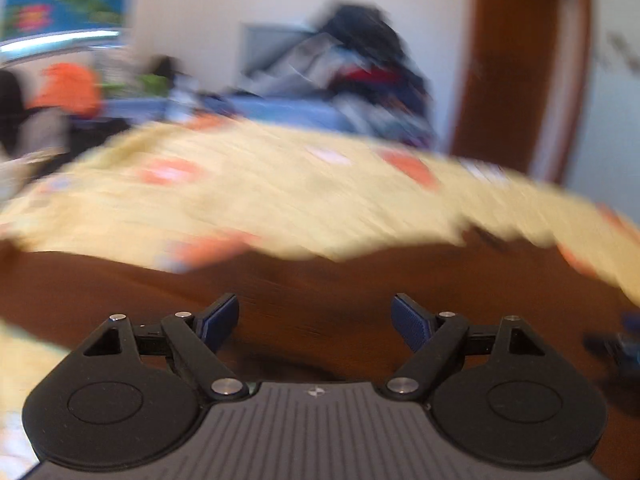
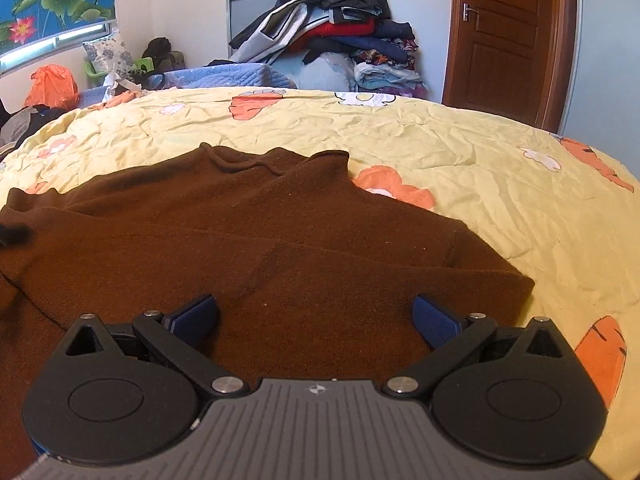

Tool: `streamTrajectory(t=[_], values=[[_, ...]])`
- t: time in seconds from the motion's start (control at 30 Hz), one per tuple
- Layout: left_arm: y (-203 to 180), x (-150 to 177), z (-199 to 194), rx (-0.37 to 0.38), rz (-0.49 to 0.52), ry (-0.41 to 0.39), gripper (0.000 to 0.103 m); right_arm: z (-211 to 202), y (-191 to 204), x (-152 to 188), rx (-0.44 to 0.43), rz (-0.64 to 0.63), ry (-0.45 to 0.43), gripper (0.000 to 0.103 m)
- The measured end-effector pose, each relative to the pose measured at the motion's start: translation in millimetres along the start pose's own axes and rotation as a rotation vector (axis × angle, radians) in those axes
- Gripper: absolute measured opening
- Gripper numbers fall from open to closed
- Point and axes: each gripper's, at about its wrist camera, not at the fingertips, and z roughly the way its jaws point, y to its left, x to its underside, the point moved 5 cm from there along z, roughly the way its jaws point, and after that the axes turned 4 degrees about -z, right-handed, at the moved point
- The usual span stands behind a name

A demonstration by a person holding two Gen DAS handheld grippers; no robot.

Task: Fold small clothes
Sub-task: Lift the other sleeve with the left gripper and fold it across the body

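Observation:
A brown knit sweater lies spread on the yellow flowered bedspread, collar at the far end and a sleeve folded across the body. My right gripper is open and empty, just above the sweater's near right part. The left wrist view is motion-blurred; the sweater fills the near ground there. My left gripper is open and empty above it. The other gripper shows dimly at the right edge of the left wrist view.
A tall heap of clothes is stacked against the far wall. A brown door stands at the right. An orange bag and other clutter sit at the far left. The bedspread extends beyond the sweater.

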Motion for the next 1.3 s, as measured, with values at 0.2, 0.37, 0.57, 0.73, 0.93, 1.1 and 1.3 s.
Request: streamTrajectory(t=[0.2,0.37,0.57,0.73,0.93,1.1,1.3], values=[[196,-35,-2,-0.375,-0.456,-0.033,0.086,-4,2,1,0.002,-0.002,-0.002,0.103],[296,-34,21,-0.341,-0.795,0.024,0.080,-3,1,1,0.001,-0.002,-0.002,0.103],[308,-45,43,-0.400,-0.719,0.026,0.031,-3,1,1,0.000,-0.001,-0.003,0.103],[304,-48,39,-0.445,-0.672,0.042,0.006,-3,2,1,-0.002,0.003,-0.003,0.103],[194,-91,2,-0.306,-0.450,-0.115,0.005,-3,1,1,-0.003,0.004,-0.004,0.103],[-7,-77,-10,0.120,-0.131,-0.089,0.005,-3,2,0,-0.008,0.014,-0.008,0.103],[-155,27,14,0.387,0.113,0.258,0.007,-6,-1,0,-0.030,0.047,-0.023,0.103]])
